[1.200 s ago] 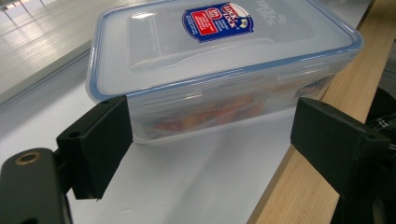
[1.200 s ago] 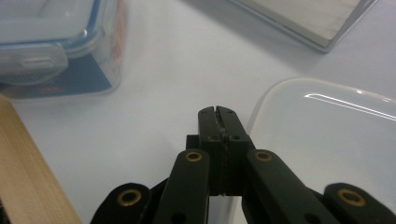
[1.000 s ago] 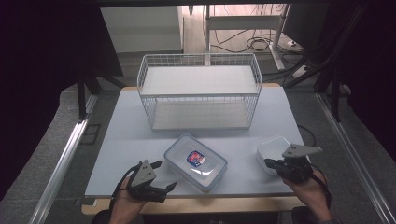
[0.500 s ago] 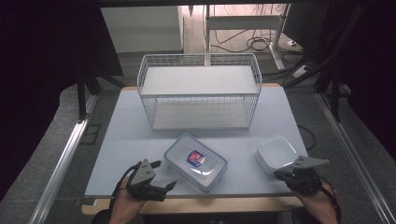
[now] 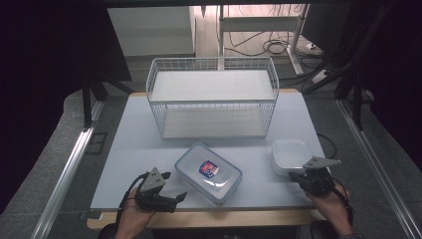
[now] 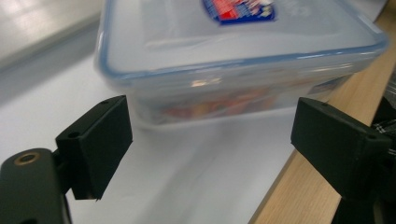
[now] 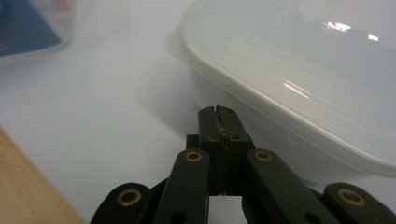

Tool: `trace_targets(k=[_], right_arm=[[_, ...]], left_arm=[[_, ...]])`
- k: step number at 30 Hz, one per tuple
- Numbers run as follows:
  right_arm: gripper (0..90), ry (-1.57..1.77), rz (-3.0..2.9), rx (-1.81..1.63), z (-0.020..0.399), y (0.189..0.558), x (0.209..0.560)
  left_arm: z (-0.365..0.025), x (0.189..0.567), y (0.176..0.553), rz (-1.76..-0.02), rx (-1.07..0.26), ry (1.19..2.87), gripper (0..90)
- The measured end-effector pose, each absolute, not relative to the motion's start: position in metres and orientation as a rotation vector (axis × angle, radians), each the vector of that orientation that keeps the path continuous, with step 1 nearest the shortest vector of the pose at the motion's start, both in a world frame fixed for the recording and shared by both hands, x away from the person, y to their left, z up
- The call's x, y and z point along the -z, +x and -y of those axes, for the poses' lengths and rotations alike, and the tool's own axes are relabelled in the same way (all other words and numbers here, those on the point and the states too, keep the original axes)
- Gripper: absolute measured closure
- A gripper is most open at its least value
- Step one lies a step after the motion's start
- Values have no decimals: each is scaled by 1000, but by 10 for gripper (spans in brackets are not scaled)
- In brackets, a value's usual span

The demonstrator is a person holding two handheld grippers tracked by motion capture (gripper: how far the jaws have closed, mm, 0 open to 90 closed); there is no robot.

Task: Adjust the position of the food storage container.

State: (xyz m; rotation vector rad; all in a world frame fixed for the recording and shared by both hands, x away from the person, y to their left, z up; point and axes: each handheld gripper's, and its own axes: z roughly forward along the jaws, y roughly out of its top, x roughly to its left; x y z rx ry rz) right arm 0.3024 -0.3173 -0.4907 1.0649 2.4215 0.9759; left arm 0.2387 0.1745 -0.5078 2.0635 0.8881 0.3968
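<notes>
Clear plastic, with a blue-rimmed lid and a red and blue label, makes up the rectangular container that lies on the white bench, in front of the white wire basket. To the right of this container sits a white, empty plastic tub. The left gripper is just left of the container, near the front edge of the bench; its jaws have just been opening and stand wide apart, with the container's near end ahead of them, not touched. The right gripper has its jaws clenched together on nothing, right by the tub's near wall, perhaps touching it.
</notes>
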Motion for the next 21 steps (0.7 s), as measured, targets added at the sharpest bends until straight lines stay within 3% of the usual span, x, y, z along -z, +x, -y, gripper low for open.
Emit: trace_targets(k=[2,5,11,13,21], right_arm=[[896,1039,-2439,-1027,308,296,489],[895,965,-2481,-1064,288,287,487],[896,892,-2558,-1173,250,277,487],[896,901,-2590,-1212,240,277,490],[893,904,-2677,-1232,201,284,503]], left_arm=[[-184,507,247,-927,-444,2068,86],[-203,509,263,-997,-366,1958,186],[-210,516,303,-1077,-348,1969,703],[-203,520,315,-1065,-336,2008,807],[-180,524,327,-1049,-296,2058,874]])
